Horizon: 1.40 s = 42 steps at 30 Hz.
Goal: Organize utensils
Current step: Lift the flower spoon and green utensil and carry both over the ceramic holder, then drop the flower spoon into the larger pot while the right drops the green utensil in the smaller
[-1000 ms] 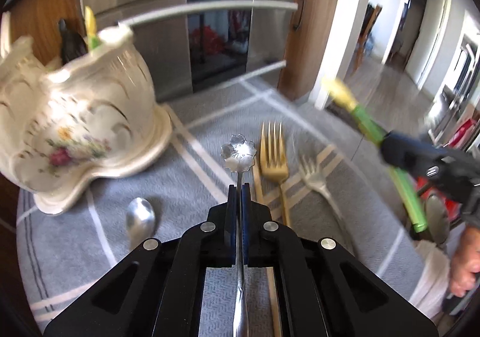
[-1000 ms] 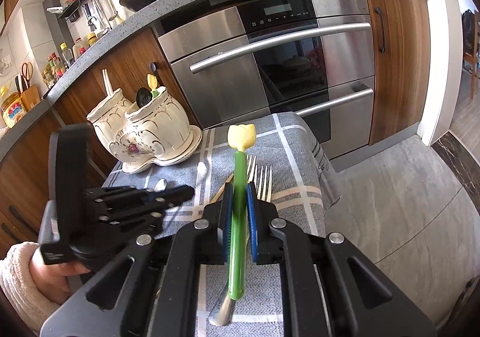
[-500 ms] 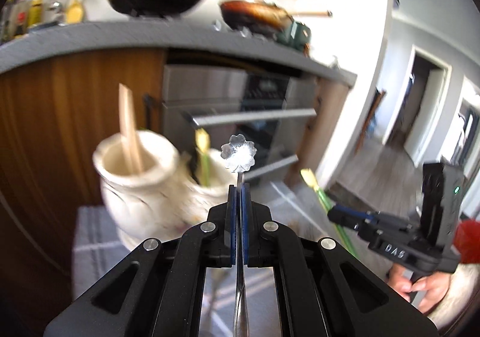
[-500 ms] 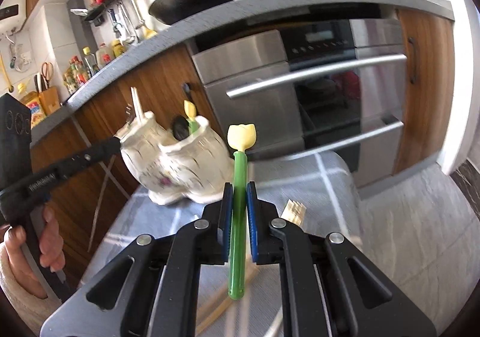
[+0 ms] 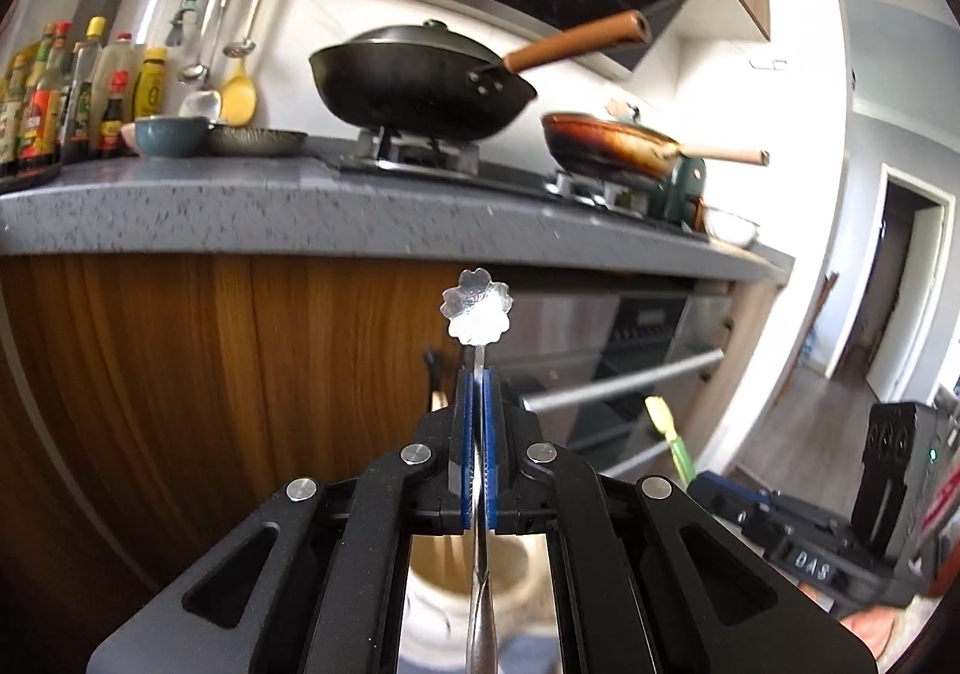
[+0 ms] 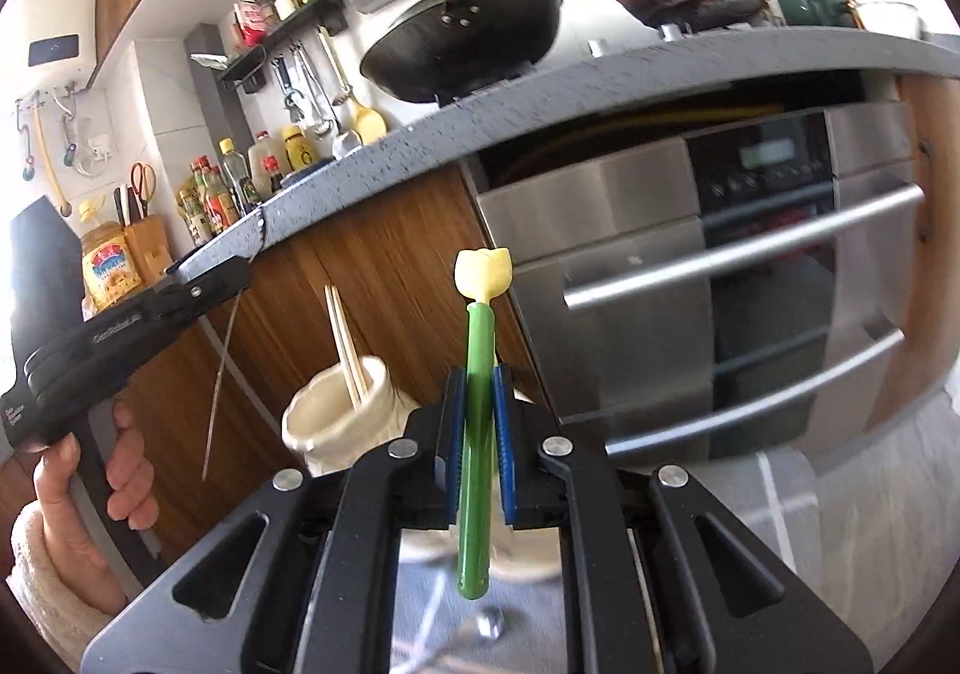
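the left gripper (image 5: 475, 410) was clamped on a silver flower-ended utensil (image 5: 478, 314), its long axis upright along the fingers, flower end up. the cream ceramic holder (image 5: 468, 572) lay directly below, its mouth just under the hanging shaft, so the likely move was a straight lowering. the right gripper (image 6: 477, 422) was clamped on a green-handled utensil with a yellow tulip tip (image 6: 480, 350), also upright, beside the holder's chopsticks (image 6: 347, 350) compartment (image 6: 336, 416).

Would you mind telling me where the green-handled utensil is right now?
The green-handled utensil is clamped upright in the right hand-held gripper, right-wrist view, above the white ceramic holder with chopsticks.
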### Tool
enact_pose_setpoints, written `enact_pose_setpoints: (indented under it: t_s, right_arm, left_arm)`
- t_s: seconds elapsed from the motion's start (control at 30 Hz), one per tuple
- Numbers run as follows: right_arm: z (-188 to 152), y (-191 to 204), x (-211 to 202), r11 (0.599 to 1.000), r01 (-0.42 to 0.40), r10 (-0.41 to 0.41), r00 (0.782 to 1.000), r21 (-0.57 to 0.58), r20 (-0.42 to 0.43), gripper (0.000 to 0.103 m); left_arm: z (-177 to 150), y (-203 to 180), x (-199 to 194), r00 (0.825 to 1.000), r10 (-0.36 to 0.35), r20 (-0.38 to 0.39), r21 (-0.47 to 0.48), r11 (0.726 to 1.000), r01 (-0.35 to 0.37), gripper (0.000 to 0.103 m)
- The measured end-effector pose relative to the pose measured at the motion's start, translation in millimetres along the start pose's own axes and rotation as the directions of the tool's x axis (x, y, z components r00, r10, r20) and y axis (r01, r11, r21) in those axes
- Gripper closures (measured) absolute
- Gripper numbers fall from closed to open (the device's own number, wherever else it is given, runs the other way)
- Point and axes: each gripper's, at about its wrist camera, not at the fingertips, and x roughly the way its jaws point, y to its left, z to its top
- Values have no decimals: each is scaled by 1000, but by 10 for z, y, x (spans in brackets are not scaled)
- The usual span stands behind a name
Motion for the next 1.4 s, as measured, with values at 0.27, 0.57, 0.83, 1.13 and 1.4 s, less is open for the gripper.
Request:
enact_pose_setpoints:
  t_s: [0.27,0.57,0.83,1.13,1.4]
  right_arm:
    - [90,-37,406,996,-74,73,997,45,32,94]
    - [1,-61,611,998,-55,52,997,42,50,94]
    - [-152,-13,640,1000,1,0,998,-13,60,94]
    - [-228,19,566,999,1,1,1000,-53,31,94]
    - [-299,21,442,998,18,-17,1000,-65,19,94]
  left_arm:
    - [121,22,372,998,12,62,-5,1000,-11,100]
    - [12,-21,542,995,32,94,11,999,-34,100]
    - [-117,1,590,995,46,87,14,999,-48,100]
    - [-289,34,444,997,31,69,25,999,-33,100]
    - [-487,54,286,999,30,22,48,998,-31,100]
